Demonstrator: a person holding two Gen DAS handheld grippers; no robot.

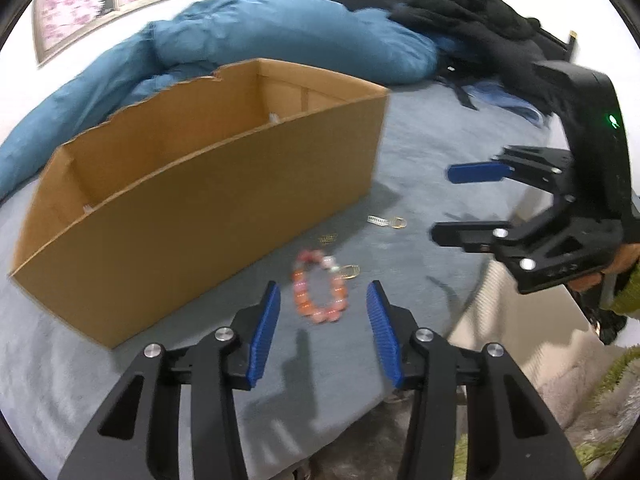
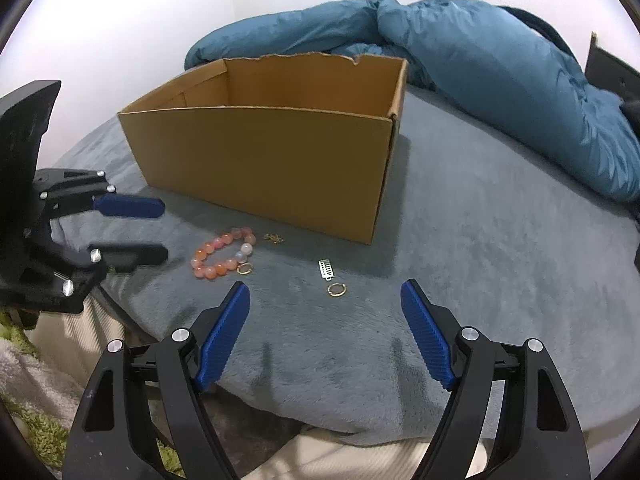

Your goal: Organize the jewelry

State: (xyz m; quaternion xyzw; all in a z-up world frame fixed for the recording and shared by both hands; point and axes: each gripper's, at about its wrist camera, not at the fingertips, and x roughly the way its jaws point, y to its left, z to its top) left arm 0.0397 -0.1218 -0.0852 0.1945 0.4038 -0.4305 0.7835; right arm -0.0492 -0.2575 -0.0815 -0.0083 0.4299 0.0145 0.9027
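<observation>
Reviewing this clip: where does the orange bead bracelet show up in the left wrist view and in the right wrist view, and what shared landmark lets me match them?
Left wrist view: the orange bead bracelet lies low centre on the grey blanket, just beyond the left gripper.
Right wrist view: the bracelet lies left of centre, beside the left gripper.
Shared landmark: the cardboard box just behind it.
</observation>
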